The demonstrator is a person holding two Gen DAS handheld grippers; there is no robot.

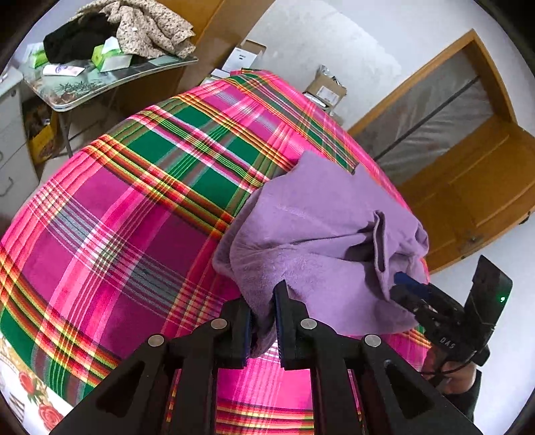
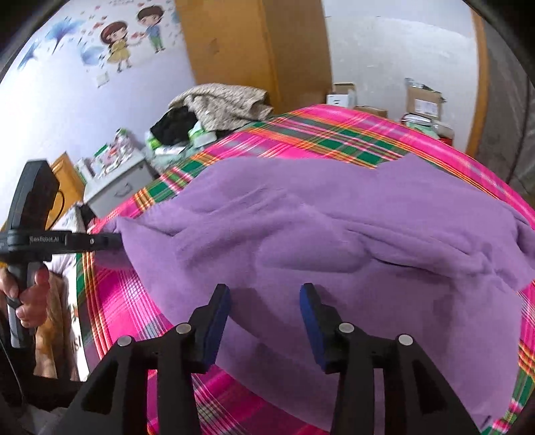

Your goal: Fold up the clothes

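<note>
Nearest my left camera, the left gripper (image 1: 262,323) has its jaws nearly together with a bunch of the purple garment (image 1: 321,241) pinched between them. The garment spreads away from there across the plaid sheet (image 1: 133,207), toward its right side, rumpled with a deep fold near its far edge.

In the same view I see my right gripper (image 1: 406,279) at the garment's right edge. One blue fingertip pokes into the cloth, but the other is hidden by the fold, so from here I cannot tell its opening. The hand behind it is mostly cut off at the frame edge.

The right camera settles that: the right gripper (image 2: 264,294) has its jaws wide apart, holding nothing, hovering over the garment (image 2: 334,234), which fills most of that view. This view is blurred, so the creases are hard to read. At the left edge I see the left gripper (image 2: 115,239) from the side, its tip buried in the garment's corner, with the left hand (image 2: 28,291) wrapped round the handle.

Beyond the sheet, a table (image 1: 110,82) carries heaped clothes (image 1: 133,30) and tissue packs. Only the right view shows the cartoon wall stickers (image 2: 133,36); only the left shows the wooden door (image 1: 468,187).
</note>
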